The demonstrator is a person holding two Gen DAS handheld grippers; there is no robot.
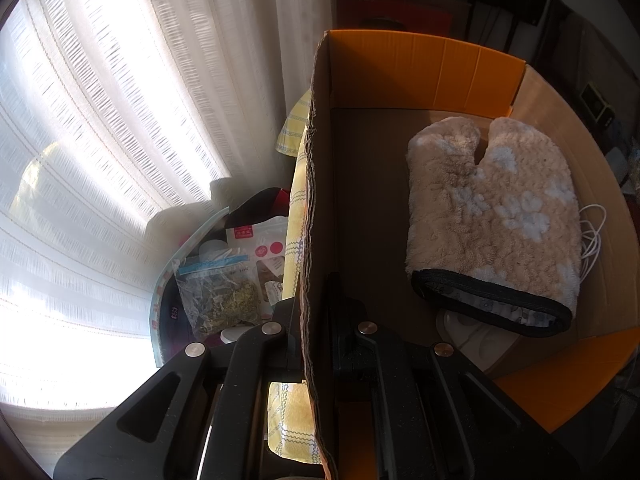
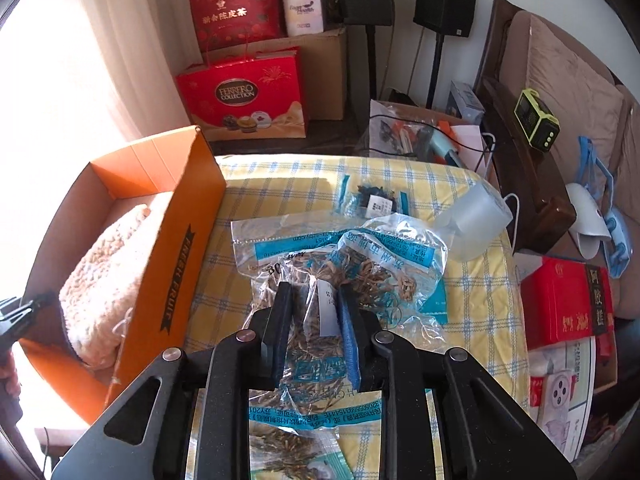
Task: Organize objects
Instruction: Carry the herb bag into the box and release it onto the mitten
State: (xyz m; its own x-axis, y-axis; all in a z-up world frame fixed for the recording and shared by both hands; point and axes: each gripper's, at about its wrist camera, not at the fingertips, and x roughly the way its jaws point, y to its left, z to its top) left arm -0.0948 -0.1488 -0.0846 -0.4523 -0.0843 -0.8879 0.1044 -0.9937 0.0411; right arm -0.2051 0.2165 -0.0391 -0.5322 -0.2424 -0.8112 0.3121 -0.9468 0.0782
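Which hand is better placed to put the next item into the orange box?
Right. Its gripper already clamps the clear herb bag beside the orange box; the left gripper is pinching the box wall.

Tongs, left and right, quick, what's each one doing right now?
Left tongs: closed on the cardboard box wall.
Right tongs: closed on the clear herb bag.

Blown-out daylight through the curtain (image 1: 120, 120) leaves interiors shadowed; fisheye edges curve.
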